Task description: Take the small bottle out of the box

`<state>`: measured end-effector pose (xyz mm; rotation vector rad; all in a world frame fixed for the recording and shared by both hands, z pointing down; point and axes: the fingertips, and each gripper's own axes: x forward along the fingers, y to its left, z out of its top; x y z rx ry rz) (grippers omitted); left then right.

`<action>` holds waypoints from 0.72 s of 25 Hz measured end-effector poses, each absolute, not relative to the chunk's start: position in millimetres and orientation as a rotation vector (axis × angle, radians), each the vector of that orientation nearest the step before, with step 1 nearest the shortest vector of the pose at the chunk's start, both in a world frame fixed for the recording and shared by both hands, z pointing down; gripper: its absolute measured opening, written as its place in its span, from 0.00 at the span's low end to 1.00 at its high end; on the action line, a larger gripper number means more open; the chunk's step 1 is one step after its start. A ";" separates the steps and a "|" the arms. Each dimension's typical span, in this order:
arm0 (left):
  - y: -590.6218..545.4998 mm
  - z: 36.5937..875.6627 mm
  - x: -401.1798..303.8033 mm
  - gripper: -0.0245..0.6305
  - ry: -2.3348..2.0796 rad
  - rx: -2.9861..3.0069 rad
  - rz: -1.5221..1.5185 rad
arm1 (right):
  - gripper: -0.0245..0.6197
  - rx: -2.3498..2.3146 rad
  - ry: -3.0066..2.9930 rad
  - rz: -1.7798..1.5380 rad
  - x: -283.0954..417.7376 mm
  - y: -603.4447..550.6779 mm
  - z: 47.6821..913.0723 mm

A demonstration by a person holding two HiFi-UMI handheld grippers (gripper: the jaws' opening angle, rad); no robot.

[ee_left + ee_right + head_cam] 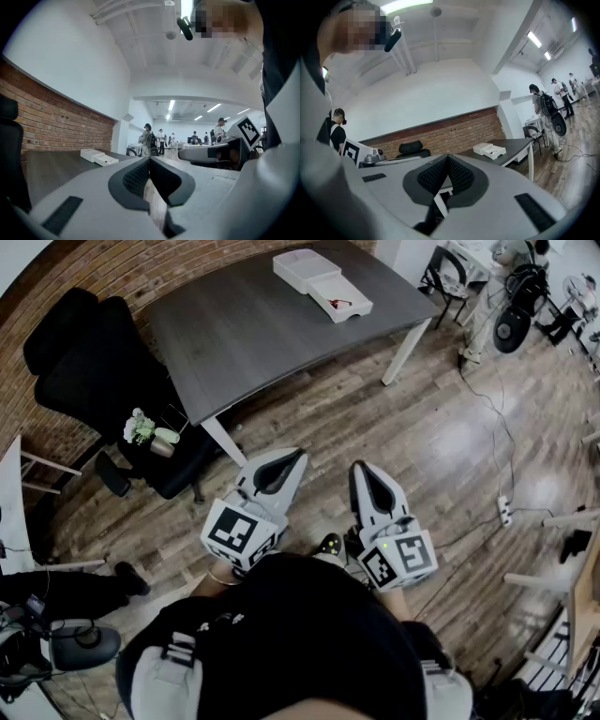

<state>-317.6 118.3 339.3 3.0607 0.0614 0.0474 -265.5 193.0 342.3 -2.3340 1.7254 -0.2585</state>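
While both claws sit pressed together on nothing, left gripper point(298, 456) and right gripper point(360, 467) are held level, well apart from the table point(253, 329). White box point(352, 307): open, on the table's far end. Small bottle point(339, 303): inside, only a reddish speck, too small to make out.

White box point(322, 284), dark grey table point(239, 334), red brick wall point(112, 268)

Count rn: 1 table point(234, 334), 2 white box halves point(306, 268) far on it, left gripper point(292, 457) + right gripper point(362, 469) = 2 near, 1 potted plant point(142, 428) left.
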 end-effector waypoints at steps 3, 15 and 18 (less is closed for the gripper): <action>121.0 339.5 -317.8 0.04 0.056 3.062 0.051 | 0.03 -2.331 1.730 -0.265 -264.7 195.4 344.7; 124.2 347.9 -308.2 0.04 0.028 3.053 0.087 | 0.04 -2.297 1.686 -0.311 -246.8 204.7 355.9; 132.7 347.6 -297.1 0.04 0.057 3.045 0.073 | 0.04 -2.326 1.657 -0.293 -235.1 215.5 354.6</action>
